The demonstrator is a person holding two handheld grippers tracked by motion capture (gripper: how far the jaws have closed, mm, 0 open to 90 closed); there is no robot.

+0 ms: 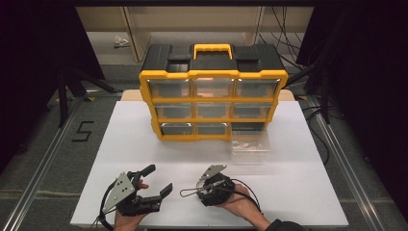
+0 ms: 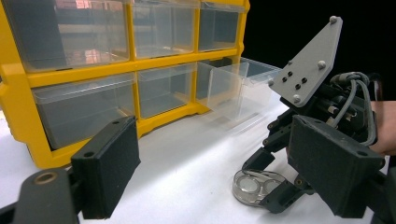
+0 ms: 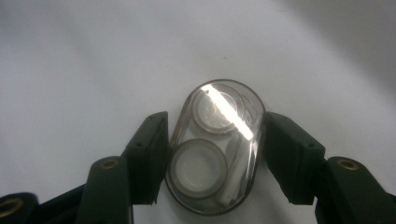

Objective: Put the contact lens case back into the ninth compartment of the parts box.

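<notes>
1. At lower left of the high view, the left gripper rests on the white table, jaws wide apart, holding nothing.
2. Right of it, the right gripper has both jaws pressed on the clear oval case.
3. Behind stands the yellow organizer.

The left gripper has its two black jaws far apart, with nothing between them. A yellow box of clear drawers stands at the back of the white counter. One clear drawer is pulled out. The right gripper has its jaws around a small clear oval case on the counter.
</notes>
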